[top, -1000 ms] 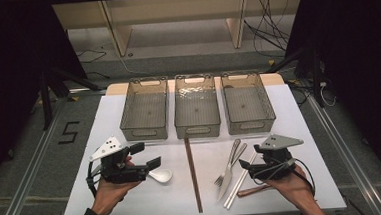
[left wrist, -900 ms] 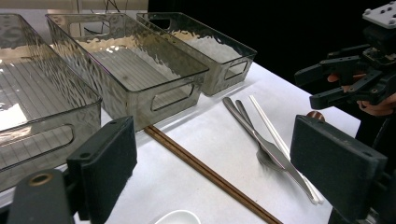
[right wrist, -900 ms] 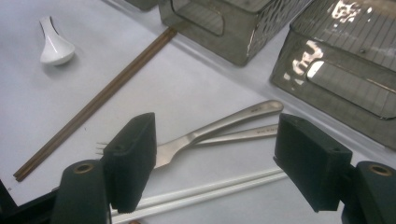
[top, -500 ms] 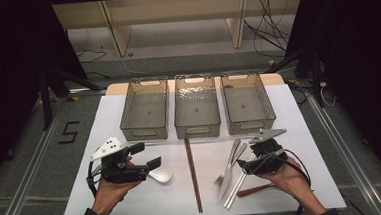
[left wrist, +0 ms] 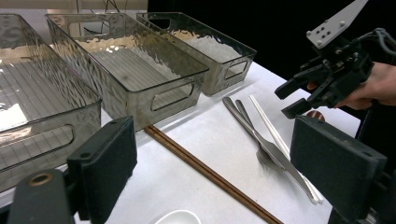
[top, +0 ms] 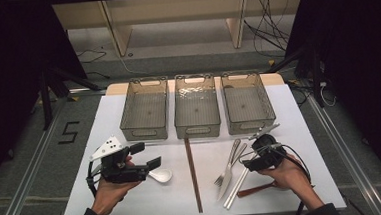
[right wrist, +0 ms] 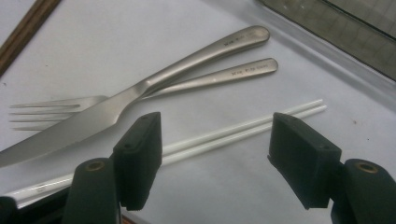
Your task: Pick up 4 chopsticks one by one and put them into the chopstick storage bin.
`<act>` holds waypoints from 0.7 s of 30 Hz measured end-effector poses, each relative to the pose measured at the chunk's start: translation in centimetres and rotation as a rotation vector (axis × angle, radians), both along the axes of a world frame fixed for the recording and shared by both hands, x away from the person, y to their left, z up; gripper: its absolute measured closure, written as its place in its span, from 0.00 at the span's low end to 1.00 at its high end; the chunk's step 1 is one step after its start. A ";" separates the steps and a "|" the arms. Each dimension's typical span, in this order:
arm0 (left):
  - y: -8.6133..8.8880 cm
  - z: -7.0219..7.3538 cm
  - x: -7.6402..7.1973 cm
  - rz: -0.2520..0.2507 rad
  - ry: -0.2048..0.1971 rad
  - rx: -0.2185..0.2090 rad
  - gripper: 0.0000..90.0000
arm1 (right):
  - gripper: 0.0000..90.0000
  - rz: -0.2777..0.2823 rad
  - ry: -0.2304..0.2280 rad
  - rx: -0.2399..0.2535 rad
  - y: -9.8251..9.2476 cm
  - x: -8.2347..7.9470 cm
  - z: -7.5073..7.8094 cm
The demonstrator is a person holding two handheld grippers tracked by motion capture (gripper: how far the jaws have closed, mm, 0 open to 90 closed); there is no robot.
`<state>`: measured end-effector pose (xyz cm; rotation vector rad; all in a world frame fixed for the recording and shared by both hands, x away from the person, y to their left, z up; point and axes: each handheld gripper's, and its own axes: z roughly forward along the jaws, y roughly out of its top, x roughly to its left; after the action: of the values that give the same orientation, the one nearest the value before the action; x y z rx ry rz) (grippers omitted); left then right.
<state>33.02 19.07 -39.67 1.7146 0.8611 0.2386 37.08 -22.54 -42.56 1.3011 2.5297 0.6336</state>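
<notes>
White tabletop (top: 149,210) carried three clear bins (top: 196,106) in a row, two brown chopsticks (top: 193,174), two white chopsticks (right wrist: 243,129), one knife (right wrist: 116,105), one fork (right wrist: 60,111), one spoon (top: 160,175). My left gripper (top: 146,156) and right gripper (top: 249,163) were both released, empty.

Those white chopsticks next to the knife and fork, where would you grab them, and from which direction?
Probably at mid-length, from straight above, jaws closing across both sticks. The white chopsticks lie flat, side by side, touching, so one pinch could take the pair. The knife lies close on one side, so that jaw needs care. The right gripper hangs open over them.
</notes>
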 end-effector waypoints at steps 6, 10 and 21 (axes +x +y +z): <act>0.1 0.0 0.0 0.001 0.001 -0.002 0.16 | 0.42 0.160 -0.022 -0.051 0.2 0.0 -0.3; 0.0 0.0 0.0 0.000 0.001 -0.004 0.16 | 0.41 0.358 -0.013 -0.100 0.3 -0.2 -0.8; 0.1 0.0 0.0 0.002 0.003 -0.006 0.16 | 0.43 0.589 -0.008 -0.151 0.3 0.6 -2.0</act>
<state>33.06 19.13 -39.69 1.7089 0.8649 0.2342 37.66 -22.29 -44.53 0.4900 2.8887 0.5279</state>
